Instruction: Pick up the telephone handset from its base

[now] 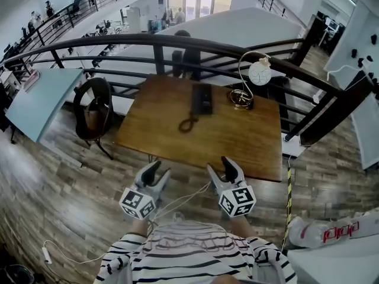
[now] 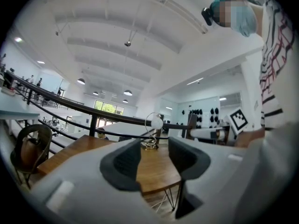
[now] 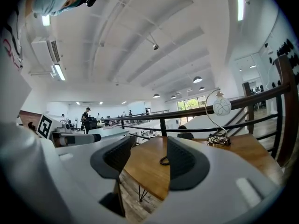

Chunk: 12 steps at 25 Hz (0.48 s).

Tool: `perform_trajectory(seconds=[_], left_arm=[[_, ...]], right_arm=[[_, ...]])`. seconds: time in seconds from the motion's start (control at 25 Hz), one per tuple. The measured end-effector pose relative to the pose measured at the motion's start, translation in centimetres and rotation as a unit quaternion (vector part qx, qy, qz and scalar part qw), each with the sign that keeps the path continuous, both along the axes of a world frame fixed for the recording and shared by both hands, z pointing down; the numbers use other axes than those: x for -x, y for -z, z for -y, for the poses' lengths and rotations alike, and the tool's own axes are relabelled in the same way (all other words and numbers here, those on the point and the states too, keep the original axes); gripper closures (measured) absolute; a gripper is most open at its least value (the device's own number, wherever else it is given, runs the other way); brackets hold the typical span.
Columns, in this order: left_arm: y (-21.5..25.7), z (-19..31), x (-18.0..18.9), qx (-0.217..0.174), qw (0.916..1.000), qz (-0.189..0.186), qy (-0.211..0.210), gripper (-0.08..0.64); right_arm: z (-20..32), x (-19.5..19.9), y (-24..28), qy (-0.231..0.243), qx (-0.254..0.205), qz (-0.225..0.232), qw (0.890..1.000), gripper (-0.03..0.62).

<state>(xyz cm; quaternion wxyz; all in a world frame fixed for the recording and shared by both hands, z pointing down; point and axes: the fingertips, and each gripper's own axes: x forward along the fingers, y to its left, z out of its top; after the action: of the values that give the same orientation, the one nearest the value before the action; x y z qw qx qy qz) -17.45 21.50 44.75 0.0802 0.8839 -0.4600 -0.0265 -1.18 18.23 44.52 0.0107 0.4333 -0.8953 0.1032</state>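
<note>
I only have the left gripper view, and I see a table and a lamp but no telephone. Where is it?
Observer: In the head view, the telephone lies near the far edge of the table, just left of the lamp.
Operator: Where's its cord?
Observer: The cord loops off the telephone toward the table's near edge.
Operator: Is the right gripper ready?
Observer: The right gripper has its jaws apart, with nothing between them.

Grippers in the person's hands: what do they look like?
The left gripper and right gripper are pale grey with dark ribbed pads, each bearing a cube of black-and-white square markers. A white cable runs nearby. The sleeves are white with dark stripes.
</note>
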Motion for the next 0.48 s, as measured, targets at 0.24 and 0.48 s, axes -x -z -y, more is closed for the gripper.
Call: perform_trajectory(seconds=[0.24, 0.48], left_arm=[[-1.1, 2.8, 2.3, 0.006, 0.9999, -0.003, -0.008, 0.374], [-2.3, 6.1, 2.0, 0.023, 0.9996, -0.008, -0.014, 0.374]], right_arm=[[2.6, 1.9, -0.9, -0.01, 0.002, -0.006, 1.0, 0.362], [6.0, 1.9, -1.8, -0.012, 0.012, -0.01, 1.0, 0.362]])
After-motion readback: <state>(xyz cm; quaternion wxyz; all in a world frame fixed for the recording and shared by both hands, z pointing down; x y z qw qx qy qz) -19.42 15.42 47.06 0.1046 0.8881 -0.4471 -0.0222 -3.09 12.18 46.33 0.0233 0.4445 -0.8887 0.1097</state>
